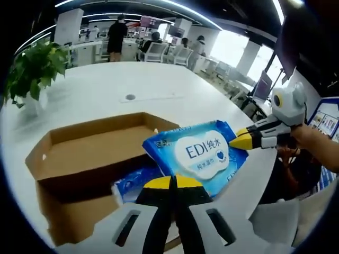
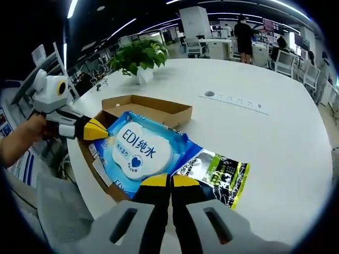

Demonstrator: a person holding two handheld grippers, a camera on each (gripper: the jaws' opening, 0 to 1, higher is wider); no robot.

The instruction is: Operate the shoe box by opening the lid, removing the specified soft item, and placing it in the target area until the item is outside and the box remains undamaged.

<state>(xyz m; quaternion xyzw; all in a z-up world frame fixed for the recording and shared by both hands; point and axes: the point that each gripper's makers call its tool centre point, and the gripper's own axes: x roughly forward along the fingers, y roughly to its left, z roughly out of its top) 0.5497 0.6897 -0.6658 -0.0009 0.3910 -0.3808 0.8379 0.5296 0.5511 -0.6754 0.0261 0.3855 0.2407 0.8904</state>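
Observation:
A blue wipes pack with a white "EDI" label hangs over the near end of the open cardboard shoe box. My left gripper is shut on the pack's near edge, its yellow tips pressed together. My right gripper comes in from the right and pinches the pack's far corner. In the right gripper view the same pack lies above the box. My right gripper is closed on its edge, and my left gripper holds the opposite side.
A second blue pack lies inside the box. A green, black and white pouch rests on the white table beside the box. A potted plant stands further back. People and desks fill the room behind.

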